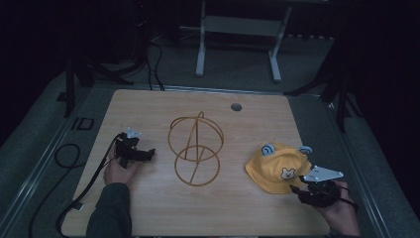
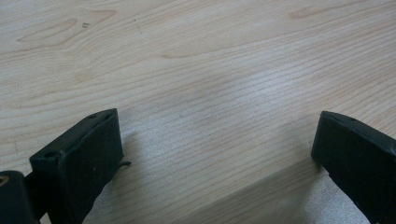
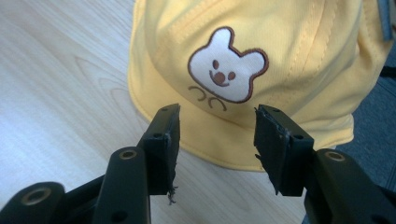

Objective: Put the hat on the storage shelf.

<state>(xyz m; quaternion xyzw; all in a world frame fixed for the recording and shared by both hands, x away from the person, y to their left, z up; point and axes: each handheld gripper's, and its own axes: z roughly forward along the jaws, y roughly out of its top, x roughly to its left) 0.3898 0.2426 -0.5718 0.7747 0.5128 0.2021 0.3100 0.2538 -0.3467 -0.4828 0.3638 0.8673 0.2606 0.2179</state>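
I've got the yellow hat [image 1: 278, 167] lying on the tabletop [image 1: 148, 208] near its right edge, bear patch facing up toward me, two small grey ears poking off the far side of the crown. My right gripper [image 3: 217, 135] hangs just in front of the brim, fingers [image 3: 163, 144] spread with the brim's edge showing in the gap between them, and neither pad presses on the cloth. In the high view that right gripper [image 1: 297, 191] sits at the hat's near right side, with my hand behind it. My left gripper [image 1: 148, 152] is well apart on the left side of the tabletop, low over bare wood, fingers [image 2: 88, 158] spread wide and holding nothing. Between the two, at the middle of the tabletop, stands the wire hat stand [image 1: 195, 148], a frame of gold-coloured hoops, untouched, with a clear gap to the hat.
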